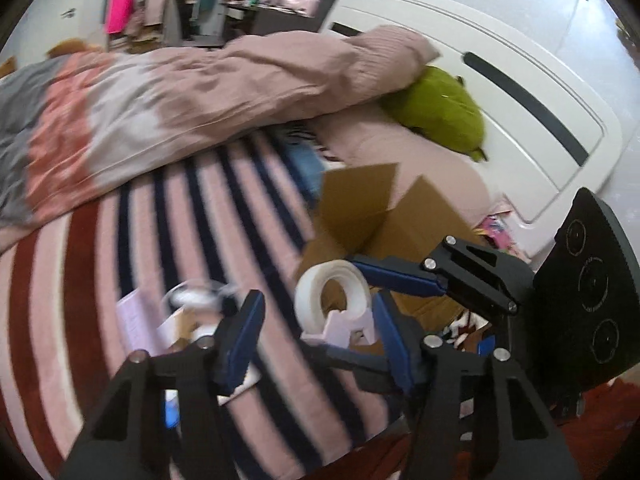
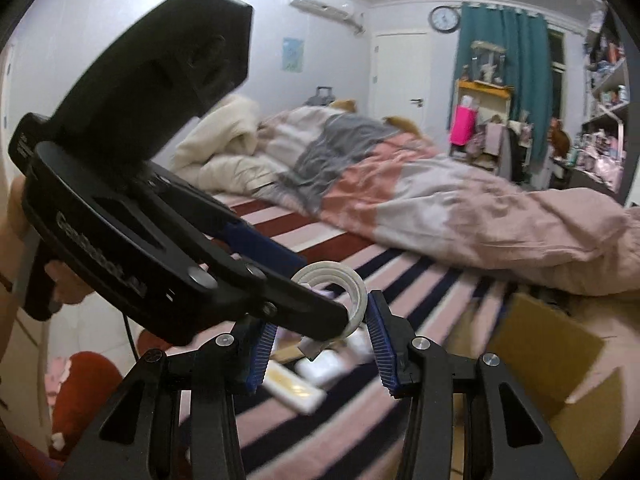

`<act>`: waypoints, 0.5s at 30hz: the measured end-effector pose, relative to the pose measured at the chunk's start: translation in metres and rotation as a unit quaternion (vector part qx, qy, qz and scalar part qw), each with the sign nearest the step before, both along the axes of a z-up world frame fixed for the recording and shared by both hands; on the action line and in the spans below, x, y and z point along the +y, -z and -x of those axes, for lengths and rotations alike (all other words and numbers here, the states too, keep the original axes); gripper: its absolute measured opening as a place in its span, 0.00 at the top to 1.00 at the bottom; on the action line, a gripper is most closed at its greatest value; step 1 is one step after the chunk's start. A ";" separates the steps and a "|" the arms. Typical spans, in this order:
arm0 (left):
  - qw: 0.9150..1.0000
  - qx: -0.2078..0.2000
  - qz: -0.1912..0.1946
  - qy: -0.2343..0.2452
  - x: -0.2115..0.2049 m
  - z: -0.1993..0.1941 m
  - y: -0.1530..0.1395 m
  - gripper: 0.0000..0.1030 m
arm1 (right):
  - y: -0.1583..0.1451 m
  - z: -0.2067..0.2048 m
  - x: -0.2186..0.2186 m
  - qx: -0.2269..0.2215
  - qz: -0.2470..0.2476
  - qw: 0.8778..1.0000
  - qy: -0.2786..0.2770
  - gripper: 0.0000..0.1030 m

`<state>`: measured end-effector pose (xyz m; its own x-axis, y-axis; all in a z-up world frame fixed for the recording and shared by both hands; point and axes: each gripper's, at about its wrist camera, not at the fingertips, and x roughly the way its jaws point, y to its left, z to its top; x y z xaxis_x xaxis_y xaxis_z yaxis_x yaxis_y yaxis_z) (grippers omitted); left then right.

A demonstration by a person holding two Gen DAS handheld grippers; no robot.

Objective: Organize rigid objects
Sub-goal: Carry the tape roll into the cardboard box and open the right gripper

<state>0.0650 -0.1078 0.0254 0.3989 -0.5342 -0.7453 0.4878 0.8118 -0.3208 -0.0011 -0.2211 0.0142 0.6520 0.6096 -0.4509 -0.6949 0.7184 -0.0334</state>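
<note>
A white tape roll on a pale pink dispenser [image 1: 320, 284] hangs in the air above the striped bed cover. My right gripper [image 2: 320, 316] is shut on it; in the left wrist view the right gripper [image 1: 332, 308] reaches in from the right, one blue finger above the dispenser and one below. My left gripper [image 1: 316, 300] straddles the same roll, open: its right finger is close to the roll and its left finger [image 1: 244, 332] stands clear of it. In the right wrist view the left gripper [image 2: 324, 290] crosses from the left and hides the dispenser's base, leaving the tape roll [image 2: 356, 292] showing.
An open cardboard box [image 1: 368, 208] [image 2: 552, 360] sits on the bed near the white headboard [image 1: 520, 100]. Small white packages [image 2: 320, 364] and a flat yellowish one [image 2: 296, 392] lie on the striped cover [image 1: 100, 280]. A crumpled quilt [image 2: 440, 200] and a green plush [image 1: 440, 112] lie beyond.
</note>
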 end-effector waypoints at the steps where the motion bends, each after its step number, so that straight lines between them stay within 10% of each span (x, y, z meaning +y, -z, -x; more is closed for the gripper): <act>1: 1.000 0.003 0.005 0.011 -0.011 -0.004 -0.002 0.60 | -0.003 -0.003 -0.011 0.000 -0.003 1.000 0.009 0.62; 15: 0.994 0.070 -0.010 0.082 -0.138 -0.056 0.029 0.68 | 0.010 -0.048 -0.115 0.107 0.033 0.988 0.109 0.62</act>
